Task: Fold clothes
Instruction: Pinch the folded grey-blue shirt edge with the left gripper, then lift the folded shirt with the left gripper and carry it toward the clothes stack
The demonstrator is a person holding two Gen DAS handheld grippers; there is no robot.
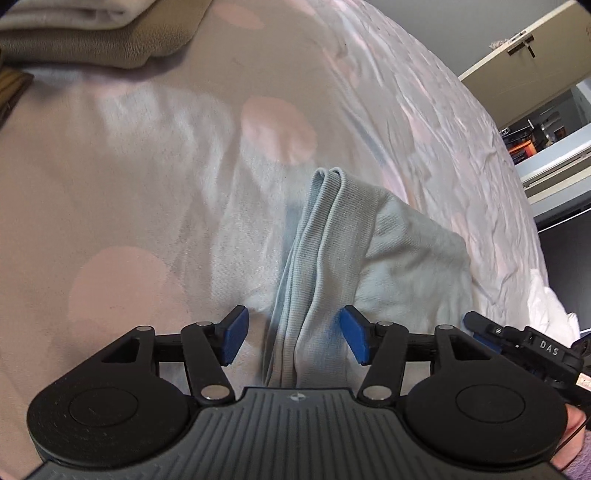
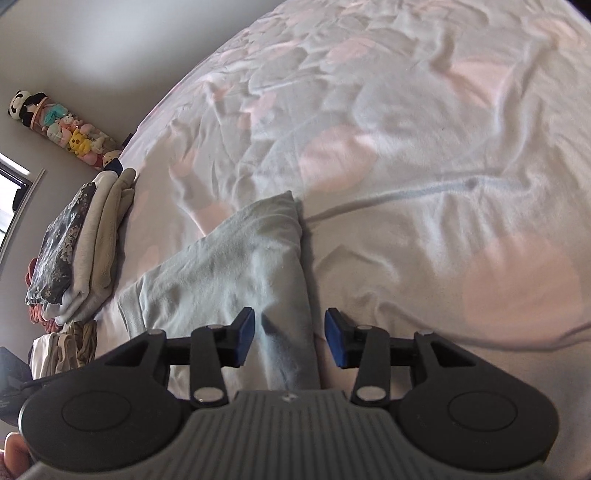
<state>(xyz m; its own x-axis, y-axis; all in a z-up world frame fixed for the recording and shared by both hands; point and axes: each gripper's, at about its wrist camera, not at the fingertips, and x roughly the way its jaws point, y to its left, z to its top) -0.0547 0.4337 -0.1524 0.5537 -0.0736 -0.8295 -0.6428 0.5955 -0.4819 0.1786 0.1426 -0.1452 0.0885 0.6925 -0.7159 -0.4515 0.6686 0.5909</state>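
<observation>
A pale blue garment (image 1: pixel 376 251) lies folded on the bed, its ribbed edge (image 1: pixel 314 236) running toward the camera between my left fingers. My left gripper (image 1: pixel 293 338) is open, straddling that edge without pinching it. In the right wrist view the same pale blue garment (image 2: pixel 236 266) lies with one folded side passing between the blue pads of my right gripper (image 2: pixel 290 341), which is open too. The tip of the right gripper (image 1: pixel 517 339) shows at the right edge of the left wrist view, just beside the garment.
The bed is covered by a white sheet with pink spots (image 2: pixel 424 166). A stack of folded clothes (image 2: pixel 81 247) sits at its edge, seen also as beige folded clothes (image 1: pixel 92 33) at the top left. Plush toys (image 2: pixel 59 125) hang on the wall. A cabinet (image 1: pixel 524 55) stands beyond the bed.
</observation>
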